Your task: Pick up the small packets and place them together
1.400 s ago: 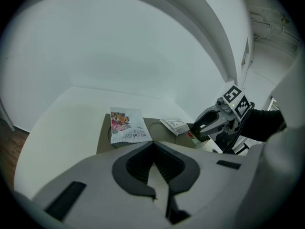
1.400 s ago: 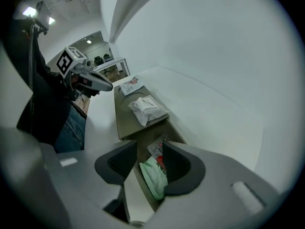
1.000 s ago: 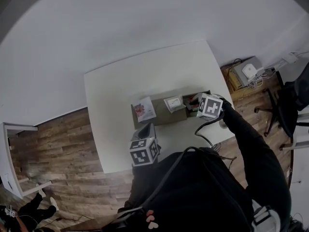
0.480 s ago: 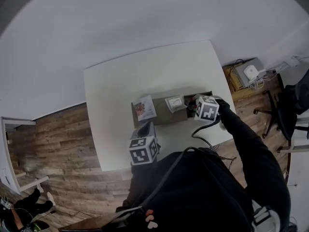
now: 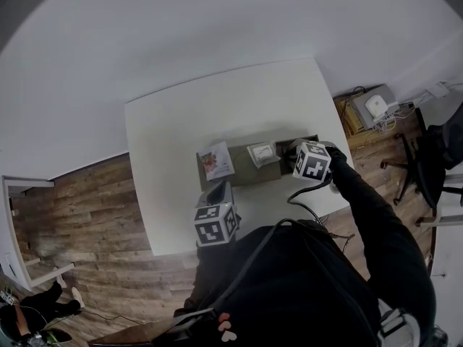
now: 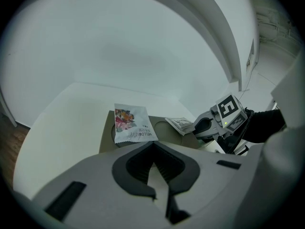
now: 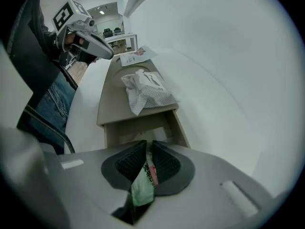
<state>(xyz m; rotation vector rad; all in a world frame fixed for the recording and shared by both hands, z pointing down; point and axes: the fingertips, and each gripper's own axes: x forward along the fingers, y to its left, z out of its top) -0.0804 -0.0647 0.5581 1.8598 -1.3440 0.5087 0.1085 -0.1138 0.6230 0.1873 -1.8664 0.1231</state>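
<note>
**A:** Green packet [image 7: 140, 190]: where is it, and how will it handle?

**B:** It's at 6 o'clock in my right gripper view, by the tray's [image 7: 114, 106] near end. My right gripper's [image 7: 148, 146] jaws have just been closing and now pinch its flat faces. I judge it light, limp and slick. Its long axis runs 12 to 6, edge-on.

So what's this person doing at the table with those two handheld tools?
A person is sorting small packets on a tan tray on a white table, holding a gripper in each hand. The right gripper has just been closing and now pinches a green packet over the tray's end compartment. The left gripper hangs shut and empty short of a floral packet; a white packet lies mid-tray.
</note>
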